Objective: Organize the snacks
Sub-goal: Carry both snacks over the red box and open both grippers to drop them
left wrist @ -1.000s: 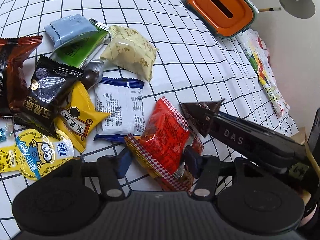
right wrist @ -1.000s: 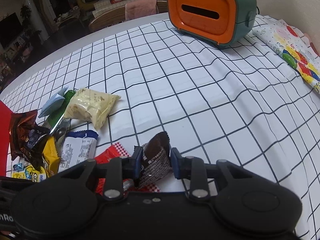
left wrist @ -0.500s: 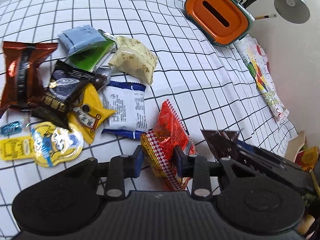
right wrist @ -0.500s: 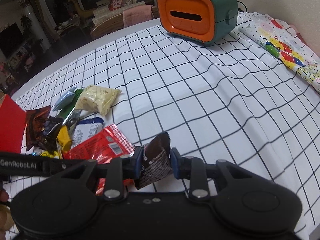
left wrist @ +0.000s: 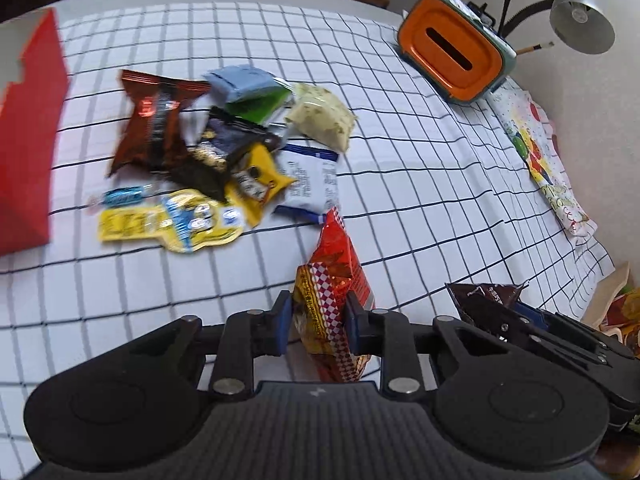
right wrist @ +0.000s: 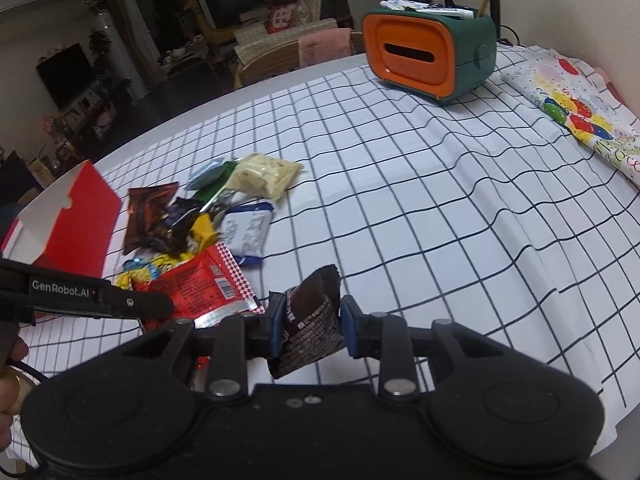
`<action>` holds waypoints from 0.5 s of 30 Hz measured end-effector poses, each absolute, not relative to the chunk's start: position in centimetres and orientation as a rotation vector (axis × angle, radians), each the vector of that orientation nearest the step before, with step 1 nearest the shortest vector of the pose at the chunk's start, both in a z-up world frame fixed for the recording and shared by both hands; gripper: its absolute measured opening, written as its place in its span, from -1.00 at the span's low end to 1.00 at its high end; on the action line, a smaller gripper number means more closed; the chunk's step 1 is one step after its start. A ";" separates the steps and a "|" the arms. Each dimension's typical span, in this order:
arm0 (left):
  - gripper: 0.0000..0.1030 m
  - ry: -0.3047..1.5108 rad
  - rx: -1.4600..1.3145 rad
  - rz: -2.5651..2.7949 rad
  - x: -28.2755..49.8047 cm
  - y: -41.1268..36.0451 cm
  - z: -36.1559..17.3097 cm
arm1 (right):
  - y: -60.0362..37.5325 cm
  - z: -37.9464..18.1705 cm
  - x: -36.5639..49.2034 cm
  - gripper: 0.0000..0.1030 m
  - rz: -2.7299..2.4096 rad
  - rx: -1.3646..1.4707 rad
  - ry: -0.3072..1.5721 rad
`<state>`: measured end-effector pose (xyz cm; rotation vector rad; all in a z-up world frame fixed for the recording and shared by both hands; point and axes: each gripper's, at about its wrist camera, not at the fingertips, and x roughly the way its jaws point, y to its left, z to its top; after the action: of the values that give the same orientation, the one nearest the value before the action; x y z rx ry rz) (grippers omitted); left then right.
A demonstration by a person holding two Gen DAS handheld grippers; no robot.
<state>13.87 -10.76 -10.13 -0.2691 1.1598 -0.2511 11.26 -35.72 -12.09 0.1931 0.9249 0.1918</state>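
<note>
My left gripper (left wrist: 316, 320) grips a red checkered snack packet (left wrist: 336, 264) clear of the tablecloth, its jaws still closing on it. The same red packet (right wrist: 196, 280) shows in the right wrist view, below the pile. My right gripper (right wrist: 307, 318) is shut on a dark brown snack packet (right wrist: 308, 336), which sticks up between the blue pads. In the left wrist view that brown packet (left wrist: 484, 300) and the right gripper (left wrist: 516, 320) hang at the lower right. A pile of several loose snacks (left wrist: 208, 152) lies on the checked tablecloth (left wrist: 400, 200).
A red open box (left wrist: 28, 140) stands left of the pile. An orange and green tissue box (left wrist: 452, 56) with pens, a desk lamp (left wrist: 580, 16) and a colourful bag (left wrist: 548, 168) sit at the far right. A person's hand (right wrist: 10, 380) holds the left gripper.
The left jaws have closed on the red packet and lifted it off the table. Both grippers have risen and pulled back from the pile, and the red box has come into view.
</note>
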 end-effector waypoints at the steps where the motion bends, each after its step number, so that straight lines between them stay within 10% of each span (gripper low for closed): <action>1: -0.50 1.154 -0.266 -0.236 13.4 -10.5 -9.9 | -35.5 -12.0 11.0 -0.46 0.204 0.188 0.924; 15: -0.52 1.069 -0.286 -0.093 8.5 -5.1 -5.5 | -30.4 -9.3 9.5 -0.46 0.402 0.136 0.885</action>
<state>8.51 -5.12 -5.51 -0.2861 1.0693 -0.0929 9.55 -30.37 -9.30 0.1360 0.8850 0.4023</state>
